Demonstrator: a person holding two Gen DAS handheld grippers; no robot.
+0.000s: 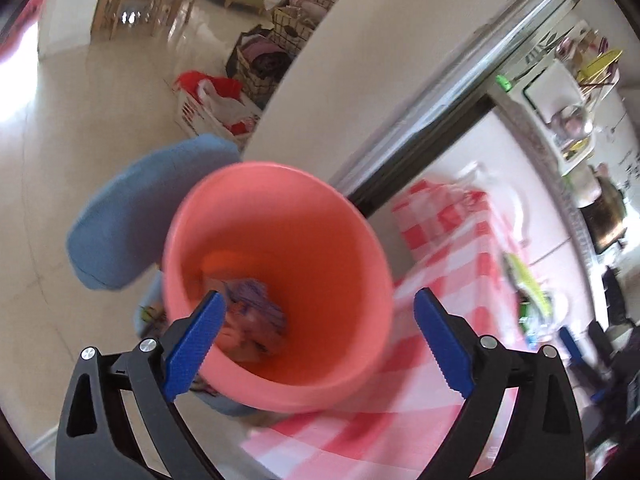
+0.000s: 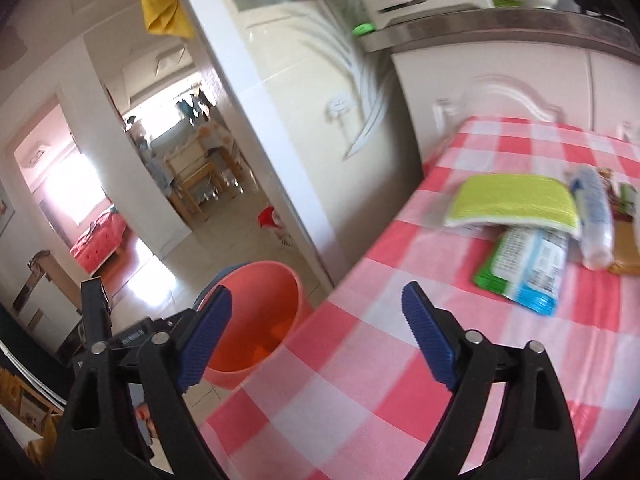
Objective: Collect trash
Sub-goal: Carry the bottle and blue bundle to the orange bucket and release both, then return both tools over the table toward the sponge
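Observation:
A pink bin (image 1: 280, 280) stands on the floor beside the table with the red-and-white checked cloth (image 1: 440, 320). Crumpled wrappers (image 1: 252, 320) lie at its bottom. My left gripper (image 1: 316, 340) is open and empty, right above the bin's mouth. My right gripper (image 2: 316, 336) is open and empty over the table's near edge (image 2: 360, 360); the bin (image 2: 256, 320) shows lower left of it. On the table lie a green-yellow packet (image 2: 516, 200), a green-and-blue wrapper (image 2: 528, 268), a clear plastic bottle (image 2: 592, 216) on its side and a brown packet (image 2: 626, 248).
A blue cushioned stool (image 1: 132, 220) stands behind the bin. A white wall and sliding-door frame (image 1: 380, 80) rise beside the table. White cabinets (image 2: 500, 80) back the table. Baskets and bags (image 1: 256, 60) sit on the tiled floor further off.

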